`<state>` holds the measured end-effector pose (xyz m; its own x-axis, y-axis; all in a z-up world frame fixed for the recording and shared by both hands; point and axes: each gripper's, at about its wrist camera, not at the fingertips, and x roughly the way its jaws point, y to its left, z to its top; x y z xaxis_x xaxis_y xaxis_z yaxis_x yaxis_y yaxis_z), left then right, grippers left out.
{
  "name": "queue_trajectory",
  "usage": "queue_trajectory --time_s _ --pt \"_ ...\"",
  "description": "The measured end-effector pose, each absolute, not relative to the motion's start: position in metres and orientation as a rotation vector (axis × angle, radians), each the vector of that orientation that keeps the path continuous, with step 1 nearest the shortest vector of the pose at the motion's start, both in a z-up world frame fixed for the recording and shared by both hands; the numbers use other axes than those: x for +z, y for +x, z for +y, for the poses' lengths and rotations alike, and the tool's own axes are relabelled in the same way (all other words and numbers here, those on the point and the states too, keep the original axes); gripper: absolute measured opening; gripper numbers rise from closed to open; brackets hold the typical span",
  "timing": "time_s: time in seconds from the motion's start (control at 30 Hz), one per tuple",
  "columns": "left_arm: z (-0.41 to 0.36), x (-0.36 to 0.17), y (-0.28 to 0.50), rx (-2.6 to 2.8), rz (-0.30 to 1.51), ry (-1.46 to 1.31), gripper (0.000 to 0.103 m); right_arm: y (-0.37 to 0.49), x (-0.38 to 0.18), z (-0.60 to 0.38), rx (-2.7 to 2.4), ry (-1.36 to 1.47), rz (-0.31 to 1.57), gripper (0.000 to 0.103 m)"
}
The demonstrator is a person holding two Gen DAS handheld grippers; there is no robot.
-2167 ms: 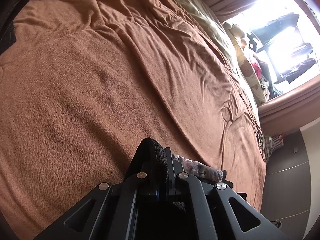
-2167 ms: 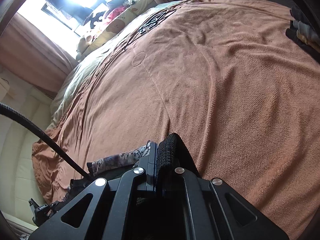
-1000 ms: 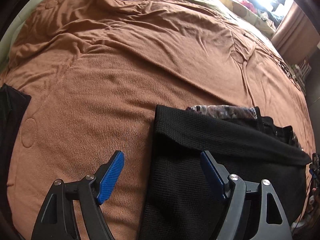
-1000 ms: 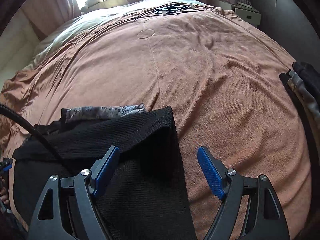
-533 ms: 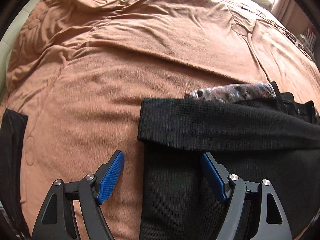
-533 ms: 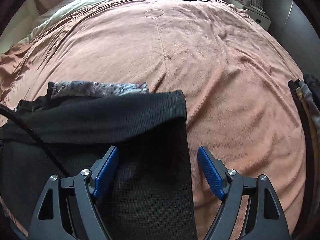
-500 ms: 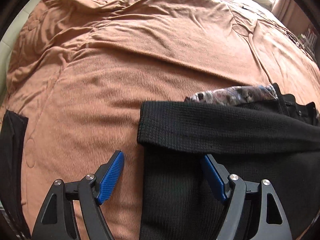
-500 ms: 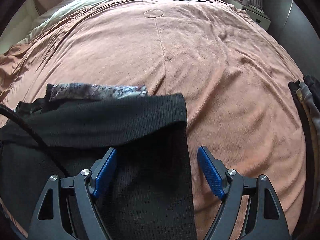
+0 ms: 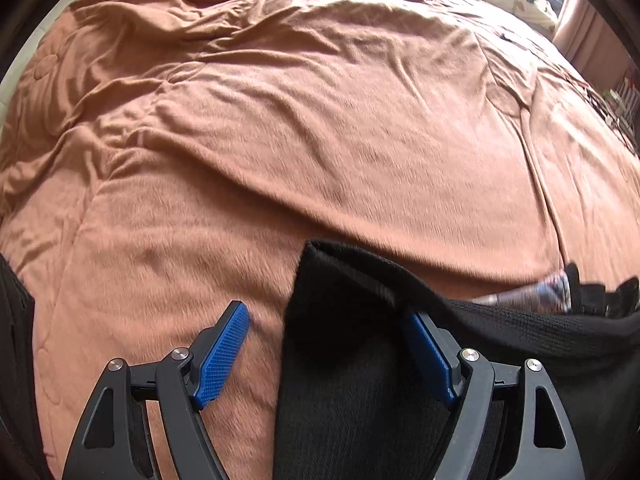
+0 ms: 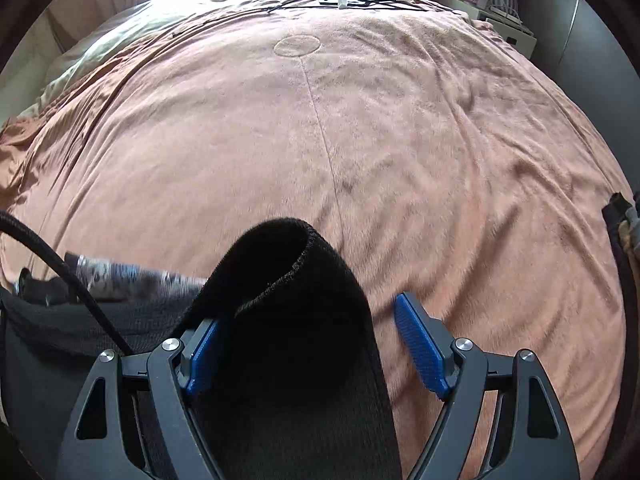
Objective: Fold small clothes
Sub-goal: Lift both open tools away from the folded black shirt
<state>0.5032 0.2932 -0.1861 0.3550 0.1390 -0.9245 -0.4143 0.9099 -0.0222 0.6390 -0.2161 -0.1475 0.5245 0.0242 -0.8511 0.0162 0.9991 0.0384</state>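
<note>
Left wrist view shows the black knit garment (image 9: 360, 360) lying on the brown blanket (image 9: 280, 140), its folded-over edge now between the blue pads of the left gripper (image 9: 328, 354). A moment ago both claws stood back from that edge; the right gripper (image 10: 316, 346) likewise straddles it now. Both stand apart, unclamped, probably lining up for the next fold.

The black knit garment (image 10: 304, 320) on the pinkish-brown fleece blanket (image 10: 360, 140) bulges between the right gripper's (image 10: 308, 344) spread blue pads (image 10: 418, 344), seemingly unpinched.
</note>
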Motion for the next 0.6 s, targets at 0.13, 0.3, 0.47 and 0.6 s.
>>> queue_trajectory --time_s 0.13,0.3,0.47,0.6 --pt "0.307 -0.173 0.496 0.391 1.088 -0.326 0.081 0.64 -0.139 -0.223 0.018 0.111 0.954 0.079" --pt "0.322 -0.154 0.478 0.407 1.015 -0.376 0.081 0.625 -0.131 -0.231 0.044 0.132 0.908 0.079" --pt "0.324 -0.162 0.474 0.381 1.027 -0.405 0.069 0.622 -0.14 -0.246 0.044 0.168 0.934 0.079" --pt "0.32 -0.181 0.478 0.359 1.074 -0.417 0.056 0.629 -0.15 -0.246 0.057 0.165 0.961 0.079"
